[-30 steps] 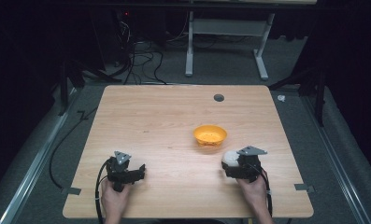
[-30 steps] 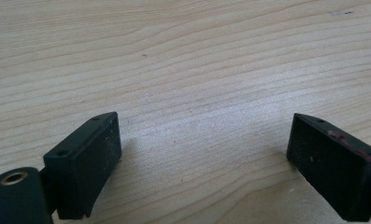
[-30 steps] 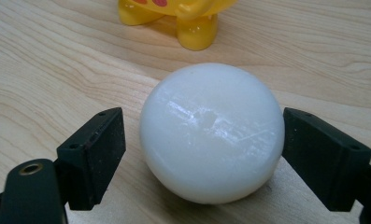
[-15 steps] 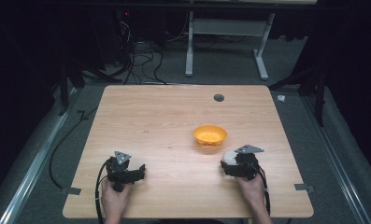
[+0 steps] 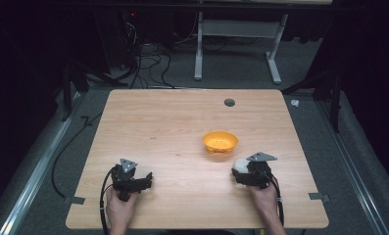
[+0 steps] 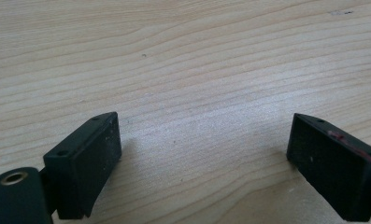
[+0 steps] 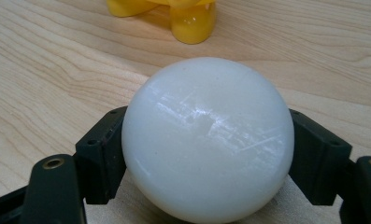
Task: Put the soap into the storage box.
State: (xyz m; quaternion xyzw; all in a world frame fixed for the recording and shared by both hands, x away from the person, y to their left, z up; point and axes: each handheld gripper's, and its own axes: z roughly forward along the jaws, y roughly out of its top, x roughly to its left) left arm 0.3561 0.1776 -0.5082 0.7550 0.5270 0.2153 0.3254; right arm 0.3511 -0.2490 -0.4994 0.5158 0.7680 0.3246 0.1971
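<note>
The hand-held gripper (image 7: 206, 154) clamps a white ball (image 7: 207, 140) before a yellow bowl (image 7: 188, 16).

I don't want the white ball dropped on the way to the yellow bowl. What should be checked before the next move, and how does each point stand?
1. White ball held between the right gripper jaws, one on each side: ok.
2. Grip firm enough to carry: cannot tell.
3. Yellow bowl upright on the table, just ahead of the ball: ok.
4. Bowl empty: ok, by the high view.
5. Left gripper open, holding nothing, away from the bowl: ok.
</note>
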